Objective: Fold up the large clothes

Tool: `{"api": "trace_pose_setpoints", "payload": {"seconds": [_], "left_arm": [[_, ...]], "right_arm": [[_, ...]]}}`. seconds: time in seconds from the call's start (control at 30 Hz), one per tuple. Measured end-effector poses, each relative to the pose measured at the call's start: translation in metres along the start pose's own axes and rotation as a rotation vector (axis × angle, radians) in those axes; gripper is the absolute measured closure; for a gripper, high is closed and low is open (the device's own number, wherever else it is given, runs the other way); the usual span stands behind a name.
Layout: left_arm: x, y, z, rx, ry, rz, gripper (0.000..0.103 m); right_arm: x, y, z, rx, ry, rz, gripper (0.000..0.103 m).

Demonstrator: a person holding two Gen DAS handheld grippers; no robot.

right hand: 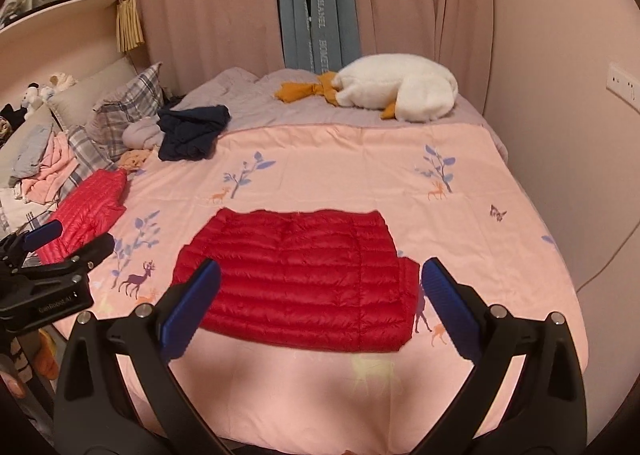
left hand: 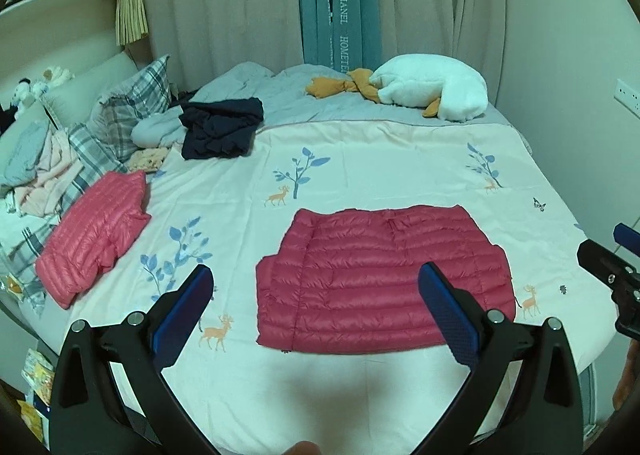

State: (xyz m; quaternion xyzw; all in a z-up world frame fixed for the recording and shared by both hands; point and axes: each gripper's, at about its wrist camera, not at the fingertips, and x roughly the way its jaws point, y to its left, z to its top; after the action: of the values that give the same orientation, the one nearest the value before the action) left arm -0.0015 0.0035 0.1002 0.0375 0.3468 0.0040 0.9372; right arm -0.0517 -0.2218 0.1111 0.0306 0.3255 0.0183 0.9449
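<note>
A red puffer jacket [left hand: 384,283] is laid folded on the bed [left hand: 360,159]; left gripper [left hand: 316,295] and right gripper [right hand: 320,287] are spread, empty; 1 dark garment [left hand: 220,127] is left unfolded.

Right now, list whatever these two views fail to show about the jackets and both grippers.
- Red jacket: underside and tucked sleeves, hidden by its own folds, both views.
- Pink jacket: near end behind the left gripper, right wrist view.
- Right gripper: cut off by the edge, left wrist view.
</note>
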Motion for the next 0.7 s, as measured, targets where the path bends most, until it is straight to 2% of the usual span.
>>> {"api": "trace_pose_setpoints", "payload": {"seconds": [0.13,0.37,0.7], "left_arm": [[-0.014,-0.002,0.002,0.004,-0.013,-0.005,0.001],[-0.003,-0.005,-0.012,0.000,0.041,-0.017,0.001],[-0.004,-0.005,-0.013,0.005,0.034,0.000,0.001]], "right_arm": [[-0.004,0.003,-0.004,0.000,0.015,-0.002,0.002],[0.013,0.003,-0.019,0.005,0.077,-0.010,0.002],[0.014,0.000,-0.022,0.009,0.077,-0.012,0.002]]}}
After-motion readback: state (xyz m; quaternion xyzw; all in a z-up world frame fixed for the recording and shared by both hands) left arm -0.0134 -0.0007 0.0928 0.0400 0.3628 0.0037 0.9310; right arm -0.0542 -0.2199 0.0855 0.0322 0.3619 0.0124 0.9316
